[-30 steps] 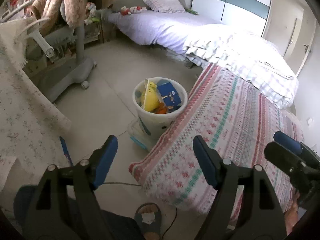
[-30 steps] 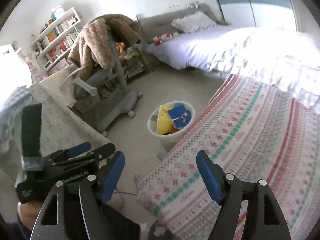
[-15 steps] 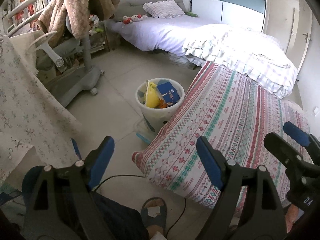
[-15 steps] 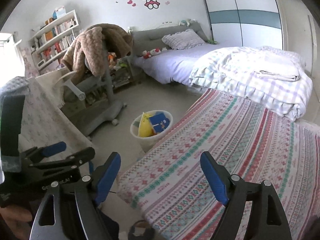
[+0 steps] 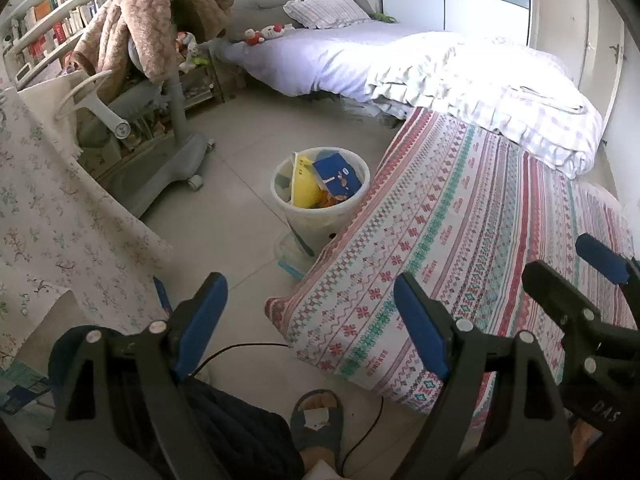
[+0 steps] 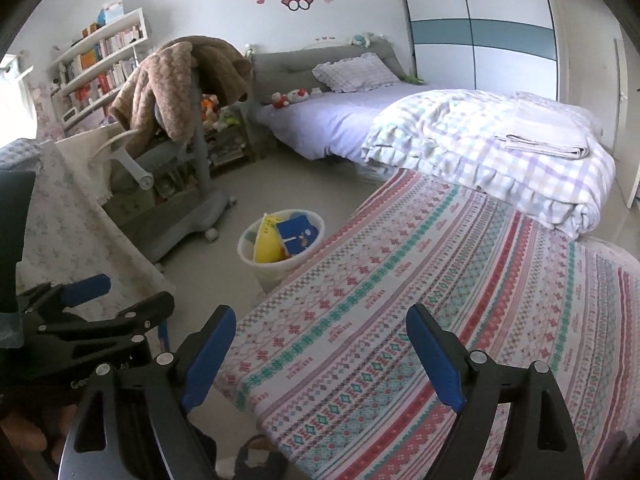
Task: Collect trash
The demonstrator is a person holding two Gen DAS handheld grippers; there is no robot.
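Observation:
A white trash bin (image 5: 320, 216) stands on the floor beside the patterned mattress (image 5: 460, 232), holding a yellow wrapper (image 5: 304, 188) and a blue packet (image 5: 338, 178). It also shows in the right wrist view (image 6: 276, 268). My left gripper (image 5: 312, 320) is open and empty, held above the floor and the mattress corner, well short of the bin. My right gripper (image 6: 320, 352) is open and empty above the mattress (image 6: 440, 300). The right gripper also shows at the left wrist view's right edge (image 5: 592, 280), and the left gripper at the right wrist view's left edge (image 6: 92, 300).
A grey rolling chair (image 5: 160, 148) draped with a brown blanket (image 5: 156, 28) stands left of the bin. A floral-clothed table (image 5: 52, 216) is at left. A bed (image 5: 400, 64) with folded quilt lies behind. A clear container (image 5: 290, 250) sits at the bin's foot. My sandalled foot (image 5: 318, 420) and a cable (image 5: 240, 350) are below.
Both grippers have lifted and pulled back from the bin, which now looks smaller and farther. More of the room and bed is in view. Both jaws stay open.

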